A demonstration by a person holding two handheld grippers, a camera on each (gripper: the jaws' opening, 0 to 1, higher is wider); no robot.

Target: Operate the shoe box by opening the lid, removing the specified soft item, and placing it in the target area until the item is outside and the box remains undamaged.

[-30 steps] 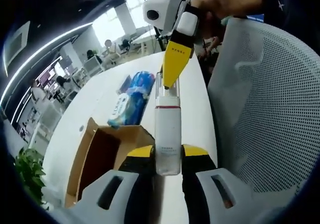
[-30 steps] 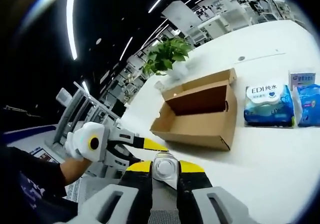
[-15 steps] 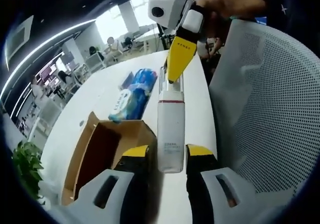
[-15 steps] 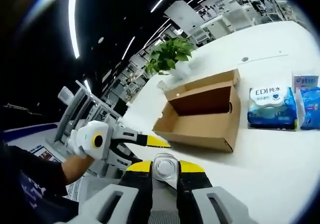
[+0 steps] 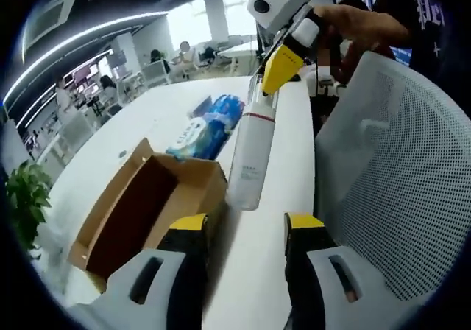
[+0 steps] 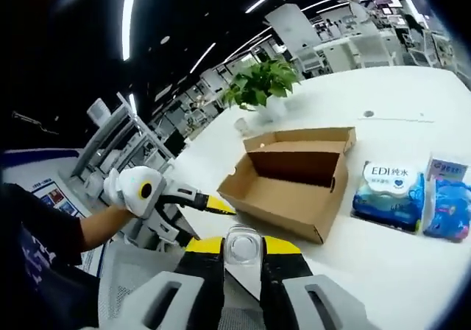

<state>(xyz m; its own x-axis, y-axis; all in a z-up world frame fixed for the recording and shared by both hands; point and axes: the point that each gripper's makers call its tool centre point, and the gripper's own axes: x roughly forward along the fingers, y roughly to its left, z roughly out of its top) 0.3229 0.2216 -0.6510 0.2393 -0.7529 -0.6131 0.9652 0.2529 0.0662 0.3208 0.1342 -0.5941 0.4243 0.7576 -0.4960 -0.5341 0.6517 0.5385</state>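
Right gripper (image 6: 242, 250) is clamping the top end of a white plastic bottle (image 5: 251, 153), holding it up in the air just beside the open cardboard shoe box (image 6: 291, 177) on the white table (image 6: 383, 260). Left gripper (image 5: 245, 230) is sitting with its jaws apart right under the bottle's base, not touching it. Bottle's looking rigid, smooth and probably slippery, so I'd be gripping around the mid-body, not the cap. Person's hand (image 5: 353, 28) is reaching in from above, gripper angling downward. Tissue packs (image 6: 388, 191) are lying past the box.
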